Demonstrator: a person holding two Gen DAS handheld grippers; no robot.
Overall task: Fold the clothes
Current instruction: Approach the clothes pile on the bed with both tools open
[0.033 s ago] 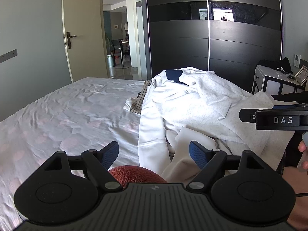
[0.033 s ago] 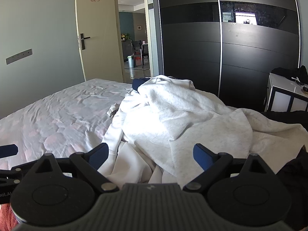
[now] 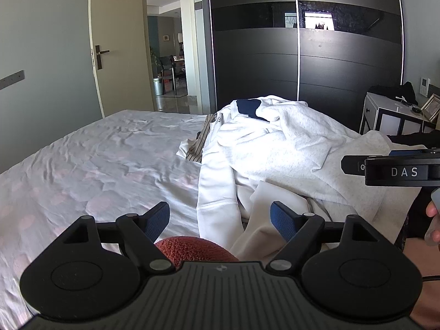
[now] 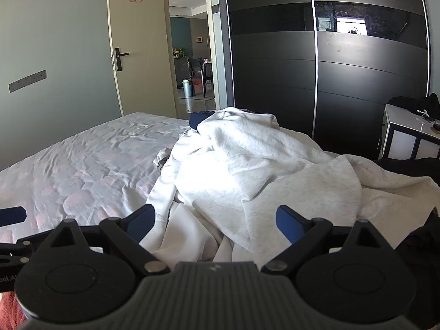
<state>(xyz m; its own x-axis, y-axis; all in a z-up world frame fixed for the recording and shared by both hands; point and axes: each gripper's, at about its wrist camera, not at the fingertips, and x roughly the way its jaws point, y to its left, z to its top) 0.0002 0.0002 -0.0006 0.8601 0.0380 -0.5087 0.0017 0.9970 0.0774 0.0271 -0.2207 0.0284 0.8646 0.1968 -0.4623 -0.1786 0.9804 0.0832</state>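
Observation:
A pile of clothes lies on the right side of the bed: a light grey sweatshirt (image 3: 297,143) (image 4: 264,170) on top, a white garment (image 3: 217,176) (image 4: 178,231) with a long sleeve below it, a navy piece (image 3: 247,107) and a striped piece (image 3: 202,140) at the far end. My left gripper (image 3: 220,221) is open and empty, just short of the white sleeve's cuff. My right gripper (image 4: 213,221) is open and empty, above the near edge of the pile. It shows from the side in the left wrist view (image 3: 390,167).
The bed sheet (image 3: 96,170) is pale with a faint pattern. A rust-red knit thing (image 3: 192,247) lies under my left gripper. A dark wardrobe (image 3: 302,55) stands beyond the bed, a white nightstand (image 3: 390,118) at right, an open door (image 3: 121,49) at left.

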